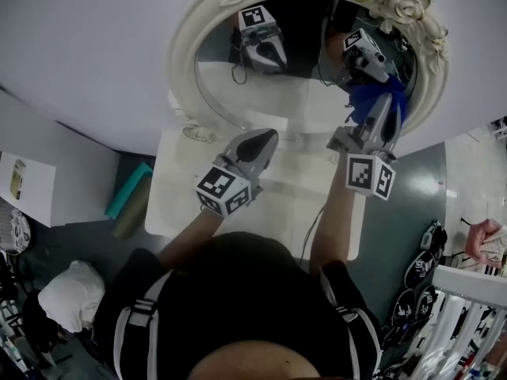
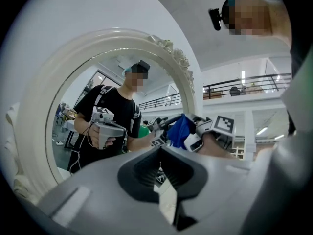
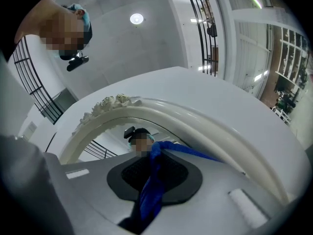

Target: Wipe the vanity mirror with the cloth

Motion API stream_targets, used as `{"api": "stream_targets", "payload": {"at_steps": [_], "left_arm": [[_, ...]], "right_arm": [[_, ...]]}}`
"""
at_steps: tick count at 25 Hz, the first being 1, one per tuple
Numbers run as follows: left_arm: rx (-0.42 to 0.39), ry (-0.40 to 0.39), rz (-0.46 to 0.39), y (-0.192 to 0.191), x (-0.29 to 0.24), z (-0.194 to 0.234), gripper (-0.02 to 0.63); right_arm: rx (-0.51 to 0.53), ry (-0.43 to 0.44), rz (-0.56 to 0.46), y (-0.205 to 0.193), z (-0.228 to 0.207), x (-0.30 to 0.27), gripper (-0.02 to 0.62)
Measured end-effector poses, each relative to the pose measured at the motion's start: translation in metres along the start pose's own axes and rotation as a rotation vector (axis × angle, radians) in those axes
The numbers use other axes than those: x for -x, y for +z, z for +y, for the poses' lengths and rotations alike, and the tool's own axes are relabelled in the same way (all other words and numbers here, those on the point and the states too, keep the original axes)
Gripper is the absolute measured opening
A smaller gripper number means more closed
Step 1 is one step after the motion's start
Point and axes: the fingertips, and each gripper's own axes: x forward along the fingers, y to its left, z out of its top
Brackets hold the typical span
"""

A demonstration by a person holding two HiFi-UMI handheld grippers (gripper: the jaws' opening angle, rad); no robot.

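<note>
The oval vanity mirror [image 1: 301, 93] in its ornate white frame [image 1: 184, 62] stands at the back of a white table. My right gripper [image 1: 379, 111] is shut on a blue cloth [image 1: 368, 97] and holds it against the right side of the glass. In the right gripper view the cloth [image 3: 152, 192] hangs bunched between the jaws, just under the frame [image 3: 195, 116]. My left gripper [image 1: 265, 138] hovers in front of the mirror's lower edge, jaws together with nothing in them. The left gripper view shows the cloth [image 2: 180, 131] and the right gripper [image 2: 210, 131] to the right of the glass [image 2: 98, 106].
The white table [image 1: 174, 204] carries the mirror; a cable [image 1: 313, 228] trails over its top. On the floor lie a teal roll [image 1: 127, 192] to the left and a white bundle [image 1: 71, 295]. White railings [image 1: 467, 315] and dark gear [image 1: 424, 267] sit at the right.
</note>
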Motion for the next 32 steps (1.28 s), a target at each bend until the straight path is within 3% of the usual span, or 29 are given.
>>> {"api": "stream_targets", "payload": {"at_steps": [22,32], "left_arm": [[-0.002,0.033,-0.067,0.026,0.046,0.029,0.006],[0.008,0.049,-0.095,0.036,0.069,0.047,0.006]], "right_arm": [[0.073,0.075,-0.006,0.017,0.067,-0.033,0.040],[0.157,0.188,0.010,0.013,0.134,-0.052,0.041]]}}
